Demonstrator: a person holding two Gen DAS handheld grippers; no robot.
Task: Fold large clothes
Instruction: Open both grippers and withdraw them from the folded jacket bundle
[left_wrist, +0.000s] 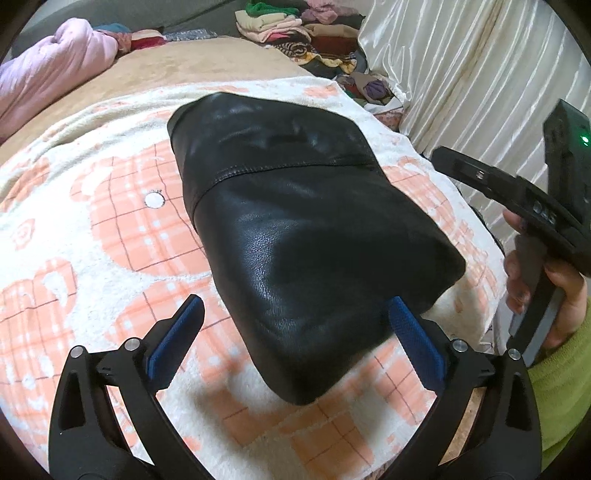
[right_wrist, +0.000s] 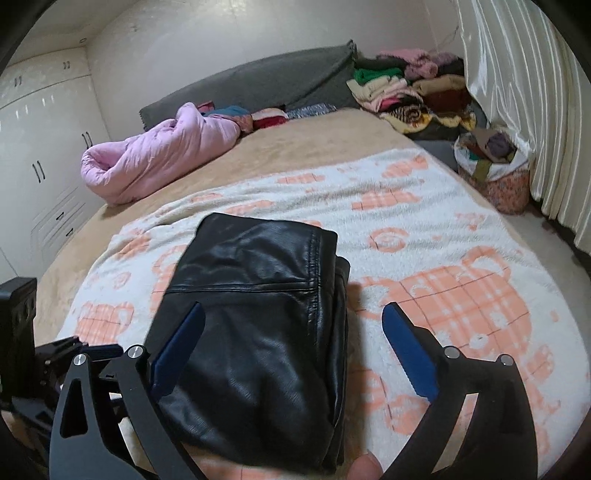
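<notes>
A black leather jacket (left_wrist: 295, 221) lies folded into a thick rectangular bundle on a white blanket with orange bear prints (left_wrist: 92, 229). My left gripper (left_wrist: 295, 314) hovers over its near end, jaws wide open, nothing pinched between the blue pads. In the right wrist view the same jacket (right_wrist: 258, 325) lies folded with its seam across the top. My right gripper (right_wrist: 295, 325) stands open above the jacket's right edge, its left pad over the leather and its right pad over the blanket (right_wrist: 443, 236). A hand in a green sleeve (left_wrist: 561, 332) holds the right tool at the right edge.
A rolled pink quilt (right_wrist: 159, 155) lies at the back left of the bed. Stacks of folded clothes (right_wrist: 402, 88) sit by the grey headboard (right_wrist: 258, 81). A basket of laundry (right_wrist: 495, 170) stands beside the white curtain (right_wrist: 535, 92). White cupboards (right_wrist: 44, 147) line the left wall.
</notes>
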